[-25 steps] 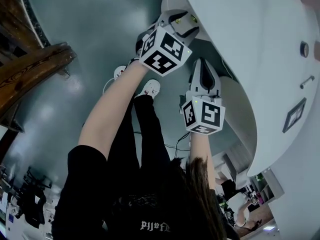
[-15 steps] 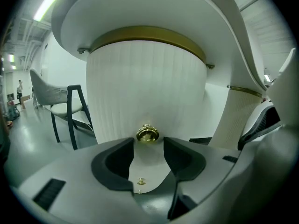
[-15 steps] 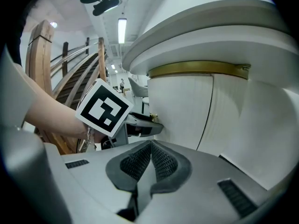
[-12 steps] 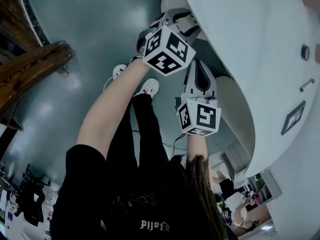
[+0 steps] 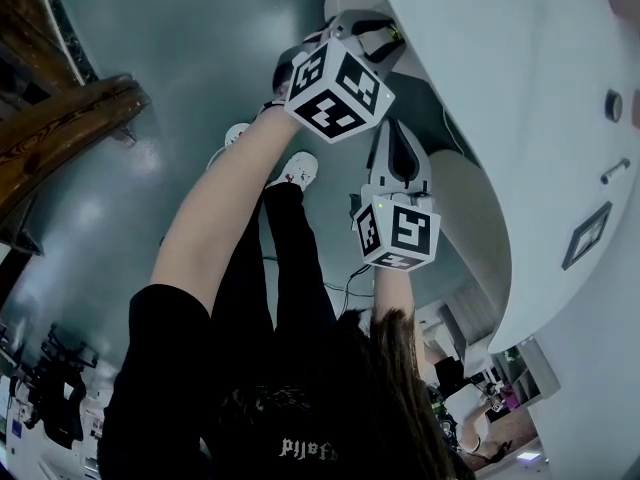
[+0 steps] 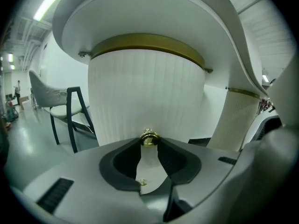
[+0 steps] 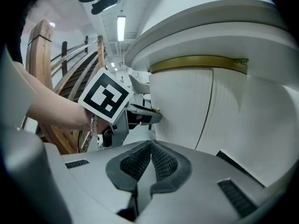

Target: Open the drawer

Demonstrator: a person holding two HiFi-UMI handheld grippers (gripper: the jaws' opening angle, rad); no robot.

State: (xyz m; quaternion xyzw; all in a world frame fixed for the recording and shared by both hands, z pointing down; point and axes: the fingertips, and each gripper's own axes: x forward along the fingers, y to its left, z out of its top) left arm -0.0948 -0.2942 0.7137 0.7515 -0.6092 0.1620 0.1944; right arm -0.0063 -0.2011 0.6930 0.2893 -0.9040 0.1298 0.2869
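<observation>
The drawer front [image 6: 145, 97] is a white ribbed curved panel under a brass band, with a small brass knob [image 6: 149, 136] at its middle. My left gripper [image 6: 149, 142] has just been closing, and its dark pads now press on the knob from both sides. In the head view the left gripper [image 5: 368, 30] reaches under the white rounded top. My right gripper [image 7: 151, 144] is shut with nothing in it and hangs beside the drawer front [image 7: 180, 106], apart from it. From there I see the left gripper [image 7: 152, 115] at the knob.
A chair [image 6: 70, 111] with dark legs stands left of the cabinet. A curved wooden stair rail [image 5: 60, 138] runs along the left. The person's legs and white shoes [image 5: 300, 173] are on the grey floor below the grippers.
In the head view the right gripper's cube has slid slightly left. The left gripper stays at the same spot under the white top.
</observation>
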